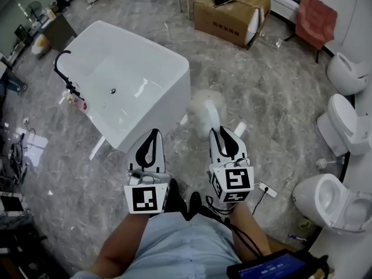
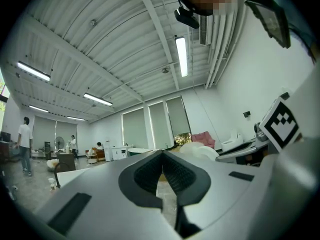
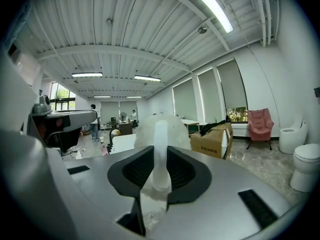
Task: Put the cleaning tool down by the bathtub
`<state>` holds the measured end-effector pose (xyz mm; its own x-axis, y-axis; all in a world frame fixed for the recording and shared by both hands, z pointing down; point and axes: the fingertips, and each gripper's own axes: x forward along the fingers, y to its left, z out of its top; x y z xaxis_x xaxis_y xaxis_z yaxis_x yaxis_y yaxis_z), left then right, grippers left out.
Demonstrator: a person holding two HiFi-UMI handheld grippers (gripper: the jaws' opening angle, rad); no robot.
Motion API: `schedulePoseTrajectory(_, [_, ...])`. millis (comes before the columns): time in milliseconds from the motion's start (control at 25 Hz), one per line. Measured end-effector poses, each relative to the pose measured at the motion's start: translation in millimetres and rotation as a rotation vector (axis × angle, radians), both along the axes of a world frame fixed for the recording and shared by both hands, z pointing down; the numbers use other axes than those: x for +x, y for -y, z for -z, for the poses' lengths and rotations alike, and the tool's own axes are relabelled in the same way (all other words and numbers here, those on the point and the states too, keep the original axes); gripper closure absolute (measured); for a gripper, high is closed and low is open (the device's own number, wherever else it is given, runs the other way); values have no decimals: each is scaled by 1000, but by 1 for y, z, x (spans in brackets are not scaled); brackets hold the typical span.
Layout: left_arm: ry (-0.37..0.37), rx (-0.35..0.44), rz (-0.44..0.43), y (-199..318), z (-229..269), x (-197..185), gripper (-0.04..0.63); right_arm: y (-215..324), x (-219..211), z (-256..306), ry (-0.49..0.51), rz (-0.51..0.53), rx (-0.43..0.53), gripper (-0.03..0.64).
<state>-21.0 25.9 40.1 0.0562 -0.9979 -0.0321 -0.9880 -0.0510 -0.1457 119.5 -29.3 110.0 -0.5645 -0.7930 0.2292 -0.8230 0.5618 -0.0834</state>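
Nothing was put down yet: the cleaning tool (image 1: 204,106) was pinched in the right gripper (image 1: 224,133), right of the bathtub (image 1: 170,100); the left gripper (image 1: 152,137) was pressed together, empty.

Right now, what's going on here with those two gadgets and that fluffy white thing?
A person stands beside a white bathtub with a two-jaw gripper in each hand. The right gripper is clamped on the handle of a fluffy white cleaning tool, which it holds out near the tub's corner, apparently above the floor. The left gripper is shut with nothing in it. The tool has not been set down yet.
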Motion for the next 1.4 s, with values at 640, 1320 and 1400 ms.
schedulePoseTrajectory(640, [-22,-65,-15,63,-35,-41,578,57,-46,-33,-27,0,-57,526])
schedulePoseTrajectory(1320, [-87,-175,-85,175,-103,-94,578,137,-100,-108,-91,-44,-197,526])
schedulePoseTrajectory(1400, [-78,-187,-94,181,-113,-97,578,143,-102,-118,-99,-47,-214,526])
